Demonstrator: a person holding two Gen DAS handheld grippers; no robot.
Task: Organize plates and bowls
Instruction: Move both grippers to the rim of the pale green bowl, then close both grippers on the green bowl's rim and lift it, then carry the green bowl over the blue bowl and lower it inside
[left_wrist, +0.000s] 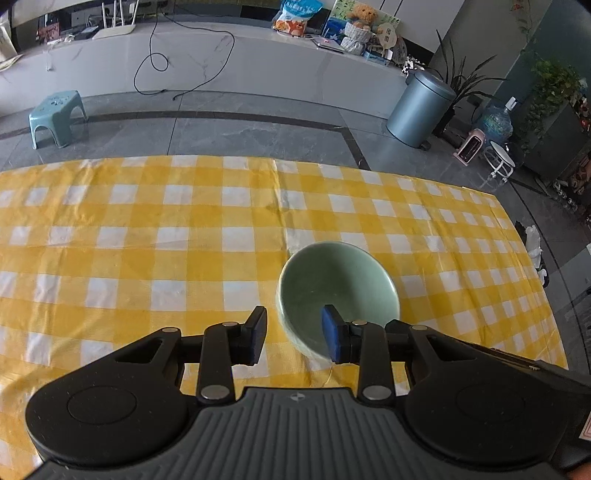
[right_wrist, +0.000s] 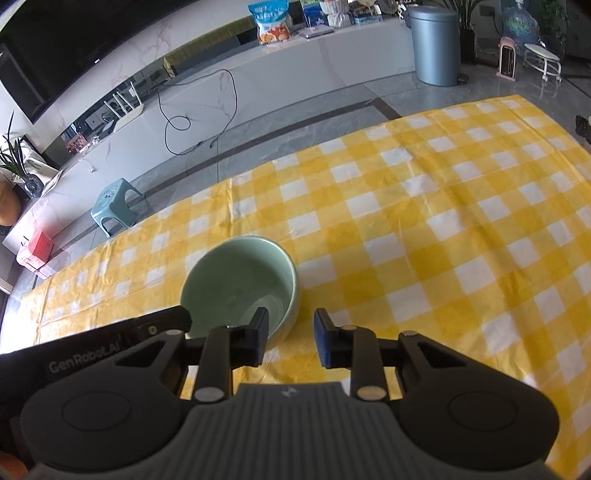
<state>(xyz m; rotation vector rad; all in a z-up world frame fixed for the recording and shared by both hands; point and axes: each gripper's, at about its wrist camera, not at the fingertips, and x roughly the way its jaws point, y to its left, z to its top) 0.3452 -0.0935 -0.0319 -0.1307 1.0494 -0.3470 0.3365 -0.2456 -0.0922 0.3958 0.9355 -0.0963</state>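
Sitting on the bench's yellow-and-white checked cloth (left_wrist: 147, 229), a round, glossy pale-green bowl (left_wrist: 338, 291) has bare cloth on all sides, well clear of the bench edges. Left gripper (left_wrist: 295, 338) jaws straddle the bowl's near rim, parted, not pressing. Right gripper (right_wrist: 291, 339) jaws likewise parted: one finger inside the bowl, the other outside, gripping nothing. Grey tiled floor beyond the bowl.

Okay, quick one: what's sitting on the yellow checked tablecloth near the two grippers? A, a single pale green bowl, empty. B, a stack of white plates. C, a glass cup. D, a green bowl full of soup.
A: both wrist views show one pale green bowl upright on the checked tablecloth, with nothing inside it.
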